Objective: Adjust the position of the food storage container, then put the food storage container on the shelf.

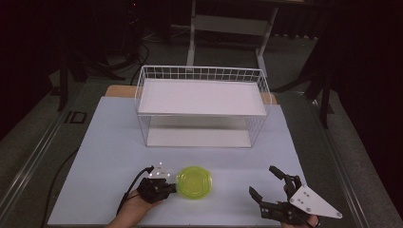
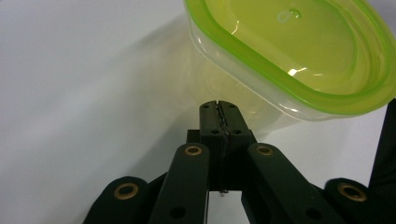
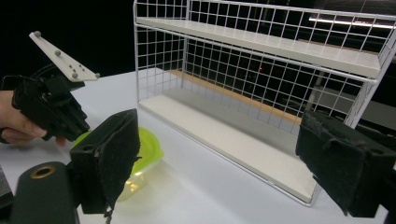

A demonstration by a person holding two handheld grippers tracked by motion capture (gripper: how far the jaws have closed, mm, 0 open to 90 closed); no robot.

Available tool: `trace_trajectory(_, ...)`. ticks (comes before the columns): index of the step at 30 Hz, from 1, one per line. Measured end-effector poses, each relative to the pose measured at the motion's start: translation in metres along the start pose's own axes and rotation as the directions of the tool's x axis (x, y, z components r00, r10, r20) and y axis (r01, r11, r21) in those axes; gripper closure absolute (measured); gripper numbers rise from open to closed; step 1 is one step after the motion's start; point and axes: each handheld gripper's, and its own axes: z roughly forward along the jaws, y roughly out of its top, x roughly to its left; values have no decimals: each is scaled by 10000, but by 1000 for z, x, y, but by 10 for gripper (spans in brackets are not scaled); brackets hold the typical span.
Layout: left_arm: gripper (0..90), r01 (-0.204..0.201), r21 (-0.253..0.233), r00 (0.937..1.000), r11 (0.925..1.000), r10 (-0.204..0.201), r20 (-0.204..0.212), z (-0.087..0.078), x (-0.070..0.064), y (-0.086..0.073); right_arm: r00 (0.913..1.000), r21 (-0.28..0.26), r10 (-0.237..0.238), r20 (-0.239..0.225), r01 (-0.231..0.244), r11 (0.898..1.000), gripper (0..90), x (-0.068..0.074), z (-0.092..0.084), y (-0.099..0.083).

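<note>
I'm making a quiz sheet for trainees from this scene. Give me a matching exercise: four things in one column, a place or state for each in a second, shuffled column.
Things:
1. left tool
2. right tool
3. green-lidded container
4. wire shelf rack

Place or state:
A. at the table's far side
B. jaws open, nothing between them
C. jaws shut, tips beside the container
D. on the table, between the tools

Pairs: 1-C, 2-B, 3-D, 4-A

The wire rack (image 1: pixel 202 107) stands across the far middle of the table (image 1: pixel 109 142), blocking passage there, with bare strips left at the table's left and right edges. Between the rack and the near edge the surface lies open, except for the lidded container (image 1: pixel 194 183) near the near edge.
</note>
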Motion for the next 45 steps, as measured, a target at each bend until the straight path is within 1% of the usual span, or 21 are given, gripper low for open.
trace_trajectory(3, 900, -201, 107, 9998, 9997, 201, 36, 6, -2, 4, 10000, 19, 31, 3, -31, 10000, 136, -1, 0, 0)
trace_trajectory(14, 900, -228, 117, 9992, 9997, 224, 318, 22, -6, 17, 10000, 30, 34, -49, -34, 10000, 137, -1, -1, -1)
trace_trajectory(18, 900, -291, 202, 9993, 9994, 285, 253, 24, -6, 16, 10000, 10, 21, -55, -21, 10000, 137, -1, -1, -1)
trace_trajectory(21, 900, -197, 99, 9996, 9998, 195, 224, 20, -4, 15, 10000, 1, 36, -50, -36, 10000, 136, -2, -2, -1)
trace_trajectory(22, 900, -152, -66, 9993, 9999, 154, 350, 17, -3, 15, 10000, 5, 37, -63, -37, 10000, 136, -2, -2, -1)
trace_trajectory(25, 899, -162, -252, 9995, 9996, 169, 276, 10, -2, 14, 10000, 37, 33, -49, -33, 10000, 137, -2, -1, -1)
trace_trajectory(27, 899, -76, -349, 9998, 9994, 81, 158, 0, 0, 11, 10000, 92, 24, -38, -24, 10000, 137, -2, -1, -1)
trace_trajectory(30, 897, -160, -635, 9998, 9979, 168, 128, -14, 1, 8, 10000, 112, 23, -48, -22, 9999, 137, -1, 0, -1)
trace_trajectory(31, 892, -221, -876, 9996, 9959, 236, 159, -20, 1, 6, 10000, 129, 14, -44, -13, 9999, 137, -1, 0, -1)
trace_trajectory(33, 808, -241, -1307, 9994, 9911, 272, 217, -33, 0, 4, 10000, 154, 7, -43, -6, 9999, 139, -1, 0, -2)
trace_trajectory(34, 777, -348, -1624, 9982, 9861, 422, 425, -39, 0, 3, 10000, 187, 14, -50, -13, 9998, 139, -1, 1, -2)
trace_trajectory(35, 751, -512, -1788, 9971, 9826, 604, 465, -45, -2, 3, 10000, 221, -11, -41, 12, 9998, 140, -1, 1, -2)
trace_trajectory(36, 683, -662, -1918, 9964, 9792, 749, 386, -49, -4, 2, 10000, 269, -1, -37, 2, 9996, 141, 0, 2, -2)
trace_trajectory(37, 648, -795, -2223, 9943, 9717, 933, 523, -57, -8, 2, 10000, 347, -17, -37, 18, 9994, 141, 0, 3, -3)
trace_trajectory(38, 609, -795, -2223, 9943, 9717, 933, 523, -57, -8, 2, 10000, 347, -17, -37, 18, 9994, 141, 0, 3, -3)
trace_trajectory(39, 609, -827, -2291, 9937, 9699, 976, 545, -59, -9, 2, 10000, 409, -9, -72, 12, 9992, 141, 2, 5, -3)
trace_trajectory(40, 574, -857, -2368, 9933, 9678, 1015, 552, -61, -11, 2, 10000, 444, -2, -79, 6, 9990, 141, 2, 5, -3)
trace_trajectory(41, 524, -922, -2570, 9918, 9620, 1116, 617, -66, -14, 3, 9999, 482, 4, -102, 1, 9988, 141, 3, 6, -3)
trace_trajectory(42, 474, -937, -2687, 9912, 9587, 1152, 654, -68, -16, 3, 9999, 553, 18, -150, -10, 9985, 141, 3, 7, -3)
trace_trajectory(43, 470, -934, -2906, 9894, 9523, 1214, 796, -72, -18, 4, 9998, 567, 39, -171, -30, 9984, 141, 4, 7, -3)
trace_trajectory(45, 345, -991, -3011, 9886, 9484, 1283, 789, -77, -22, 6, 9998, 680, -32, -219, 46, 9977, 141, 6, 9, -2)
